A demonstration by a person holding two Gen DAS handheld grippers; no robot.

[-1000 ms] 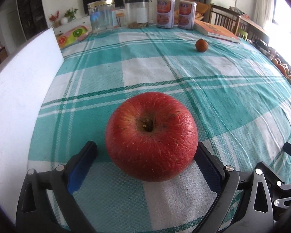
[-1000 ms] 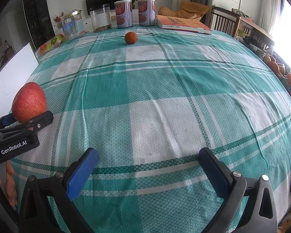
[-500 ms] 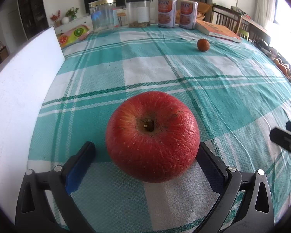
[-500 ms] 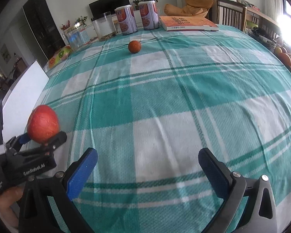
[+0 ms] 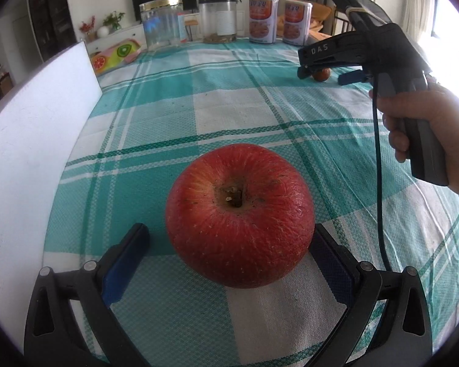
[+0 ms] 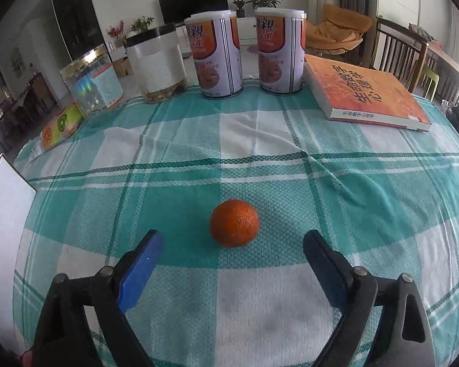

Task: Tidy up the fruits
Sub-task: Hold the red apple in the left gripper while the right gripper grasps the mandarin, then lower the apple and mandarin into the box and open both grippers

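Fingers of the left gripper [image 5: 228, 260] stand spread to either side of the red apple [image 5: 240, 215]; the right pad [image 5: 330, 263] looks to be touching or nearly touching the fruit, while the left pad [image 5: 124, 263] stands clear of it with a gap showing, so the apple is bracketed and not clamped. It sits stem-up on the checked cloth of the desk [image 5: 229, 110], near a white board [image 5: 30, 153] at the desk's left edge.

Fingers of the right gripper [image 6: 229, 263] are likewise wide apart and hold nothing. A small orange [image 6: 234, 223] lies on the cloth just ahead of and between their tips, touching neither. Beyond it stand two cans [image 6: 248, 52], a couple of jars [image 6: 156, 64] and a book [image 6: 367, 91] along the far edge.

By my reading, the step in hand is the approach to the orange. Next, the right fingers would need to ease forward until the pads flank the fruit's widest part, then close gently, since a round fruit may roll off if nudged on one side only
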